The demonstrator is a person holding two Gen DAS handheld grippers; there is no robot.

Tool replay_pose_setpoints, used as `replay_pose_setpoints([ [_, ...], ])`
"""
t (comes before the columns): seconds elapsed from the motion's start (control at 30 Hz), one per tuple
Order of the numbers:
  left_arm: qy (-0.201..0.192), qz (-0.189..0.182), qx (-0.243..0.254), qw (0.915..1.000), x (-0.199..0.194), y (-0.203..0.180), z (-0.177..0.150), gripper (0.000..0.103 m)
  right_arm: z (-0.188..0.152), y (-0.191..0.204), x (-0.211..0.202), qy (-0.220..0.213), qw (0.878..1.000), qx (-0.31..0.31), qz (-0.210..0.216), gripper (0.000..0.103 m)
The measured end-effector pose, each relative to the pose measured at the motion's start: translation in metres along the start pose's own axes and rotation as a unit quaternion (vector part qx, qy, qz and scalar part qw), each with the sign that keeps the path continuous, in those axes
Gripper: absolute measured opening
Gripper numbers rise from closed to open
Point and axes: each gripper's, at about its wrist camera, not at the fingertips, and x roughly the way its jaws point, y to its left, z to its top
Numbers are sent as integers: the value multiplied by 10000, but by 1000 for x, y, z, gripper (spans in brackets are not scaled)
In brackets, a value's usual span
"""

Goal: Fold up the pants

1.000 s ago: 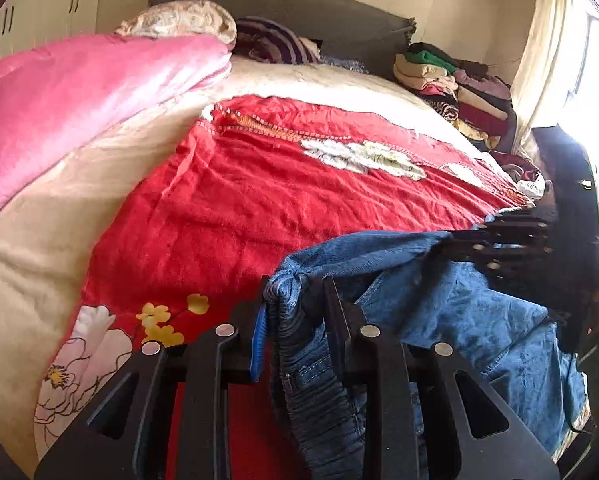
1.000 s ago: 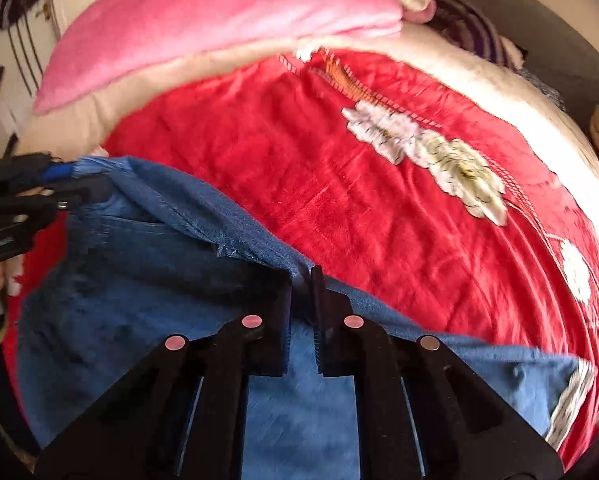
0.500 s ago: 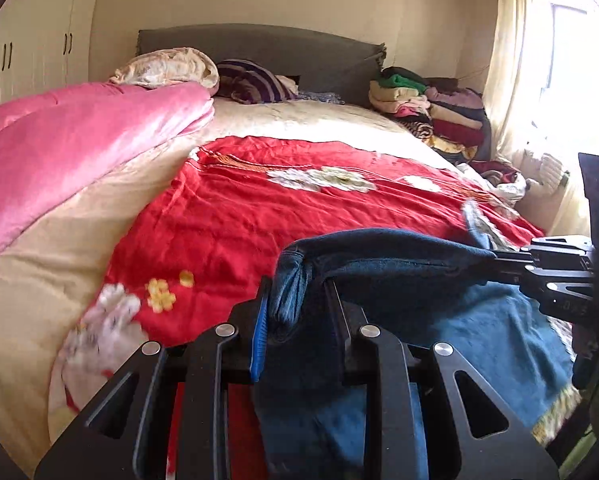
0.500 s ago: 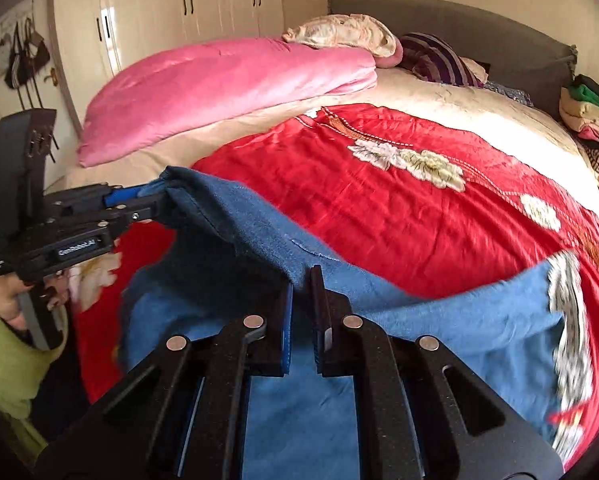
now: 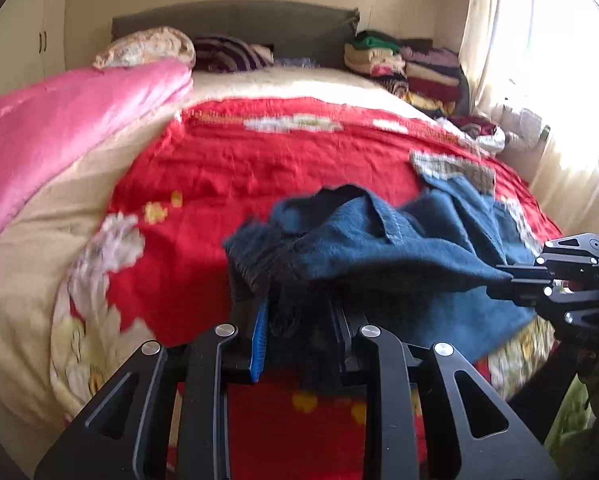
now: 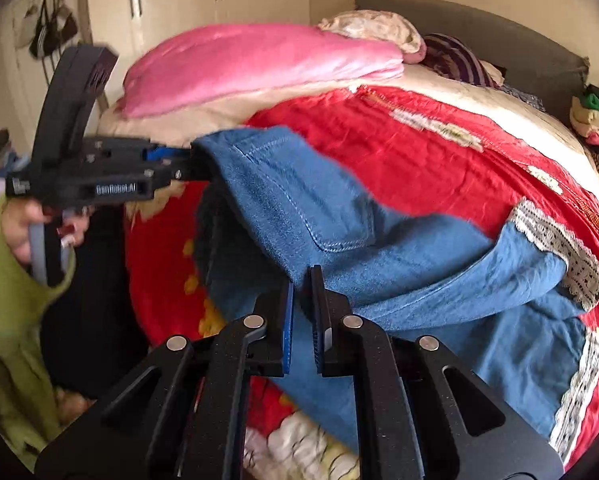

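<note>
The blue denim pants with lace-trimmed hems point(image 6: 399, 248) hang stretched between the 2 tools above the red flowered bedspread point(image 6: 439, 160), waistband raised and the legs trailing away to the right, hems resting on the spread. The left hand-held gripper point(image 5: 299, 316) pinches a thick bunch of the waistband, its jaws held partly apart by the gathered cloth; the right hand-held gripper point(image 6: 302, 292) is pressed almost together on a thin edge of the same waist end. The held edge runs roughly level from one tool to the other, while the long axis of the pants lies out across the bed toward the hems, so the fold, I judge, turns on carrying the waist end along that axis; both hands sit at the waist, neither nearer the hems. The right wrist view shows both lace hems and a back pocket, plus the person's hand point(image 6: 19, 224) in a green sleeve on the left tool. The left wrist view shows only a blurred heap of denim, but also the stack of folded clothes point(image 5: 403, 64) by the headboard.
</note>
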Motion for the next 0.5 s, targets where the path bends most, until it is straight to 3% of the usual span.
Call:
replay_pose_setpoints([
  [0.23, 502, 133, -284, 9982, -1, 18, -22, 33, -20, 16, 21, 318, 9989, -101, 315, 4],
  [0.4, 306, 425, -533, 9972, -34, 36, -21, 31, -24, 20, 24, 383, 9984, -53, 413, 4],
  [0.5, 19, 217, -603, 9979, -49, 29, -10, 31, -27, 24, 26, 367, 9978, -27, 550, 4],
])
